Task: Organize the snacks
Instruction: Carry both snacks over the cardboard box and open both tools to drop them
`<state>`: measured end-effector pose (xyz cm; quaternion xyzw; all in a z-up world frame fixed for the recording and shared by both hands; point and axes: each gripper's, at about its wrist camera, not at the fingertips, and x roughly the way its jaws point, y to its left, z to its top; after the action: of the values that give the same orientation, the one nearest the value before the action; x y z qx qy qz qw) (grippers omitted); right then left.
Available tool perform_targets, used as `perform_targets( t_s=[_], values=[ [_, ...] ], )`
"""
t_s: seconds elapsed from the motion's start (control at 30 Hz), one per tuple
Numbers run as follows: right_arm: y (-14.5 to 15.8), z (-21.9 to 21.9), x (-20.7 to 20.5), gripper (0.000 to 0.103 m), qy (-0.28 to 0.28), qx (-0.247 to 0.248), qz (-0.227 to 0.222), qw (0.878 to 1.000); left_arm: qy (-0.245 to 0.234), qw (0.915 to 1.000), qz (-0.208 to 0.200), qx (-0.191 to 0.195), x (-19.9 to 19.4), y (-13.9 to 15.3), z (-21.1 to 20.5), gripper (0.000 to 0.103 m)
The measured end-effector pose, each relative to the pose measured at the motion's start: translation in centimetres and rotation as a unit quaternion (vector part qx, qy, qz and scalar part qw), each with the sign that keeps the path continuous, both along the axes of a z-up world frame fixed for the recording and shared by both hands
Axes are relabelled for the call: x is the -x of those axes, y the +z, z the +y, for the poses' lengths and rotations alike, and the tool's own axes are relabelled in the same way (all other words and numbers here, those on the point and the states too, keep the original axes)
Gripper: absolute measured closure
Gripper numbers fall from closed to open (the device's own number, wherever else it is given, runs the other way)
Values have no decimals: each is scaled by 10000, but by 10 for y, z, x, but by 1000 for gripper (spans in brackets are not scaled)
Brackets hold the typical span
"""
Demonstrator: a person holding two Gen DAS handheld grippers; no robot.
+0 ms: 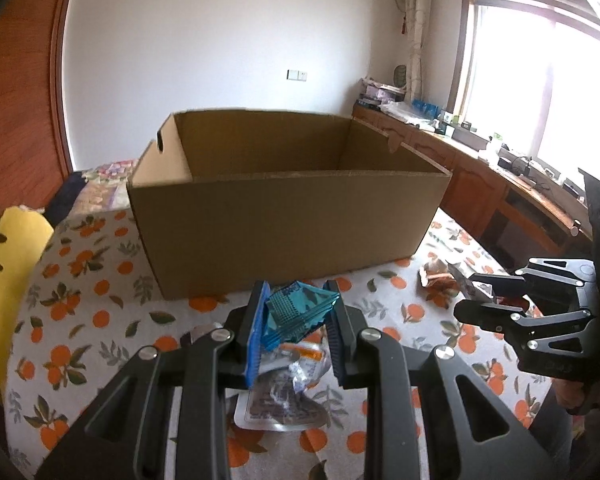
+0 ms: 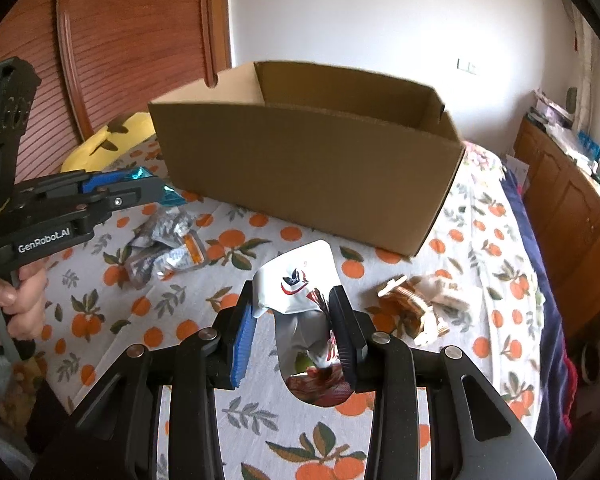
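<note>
Orange-print tablecloth (image 2: pixel 236 248) underneath. Left gripper (image 1: pixel 298 320) clamped on a blue packet (image 1: pixel 300 312), right gripper (image 2: pixel 294 320) clamped on a white pouch (image 2: pixel 296 288), both raised short of the cardboard box (image 1: pixel 288 224). Probably early going: nothing visible inside the box, though floor hidden. Silver packets (image 2: pixel 164 248) and tan snack (image 2: pixel 419 300) left on the cloth. Left view alone: window side. Right view alone: wooden door.

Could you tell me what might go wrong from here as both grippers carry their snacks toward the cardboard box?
The left gripper pinches only part of the teal packet, so it may slip. The right gripper's white pouch looks crumpled and could snag on the tall near wall of the cardboard box.
</note>
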<state>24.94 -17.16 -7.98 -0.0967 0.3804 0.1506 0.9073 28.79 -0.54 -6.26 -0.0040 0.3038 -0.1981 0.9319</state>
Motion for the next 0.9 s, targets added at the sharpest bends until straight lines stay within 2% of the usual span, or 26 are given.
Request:
perform_targets(
  t_s=[0.27,0.43,0.6,0.9],
  values=[
    [41,-5,6,67,-59,-56,-363,9993,-52,9995,-302,-5,5,36,-3,78],
    [63,-3,3,67,-12,-46,-621,9981,-127,9989,-444,8,-4,48,-4,78],
    [77,2,-9,67,48,-39,-839,9965,-147,9986,-483,130,-26,56,-3,78],
    [91,13,-57,67,91,53,-1052,9944,-57,9961,-775,420,-79,74,2,78]
  ],
)
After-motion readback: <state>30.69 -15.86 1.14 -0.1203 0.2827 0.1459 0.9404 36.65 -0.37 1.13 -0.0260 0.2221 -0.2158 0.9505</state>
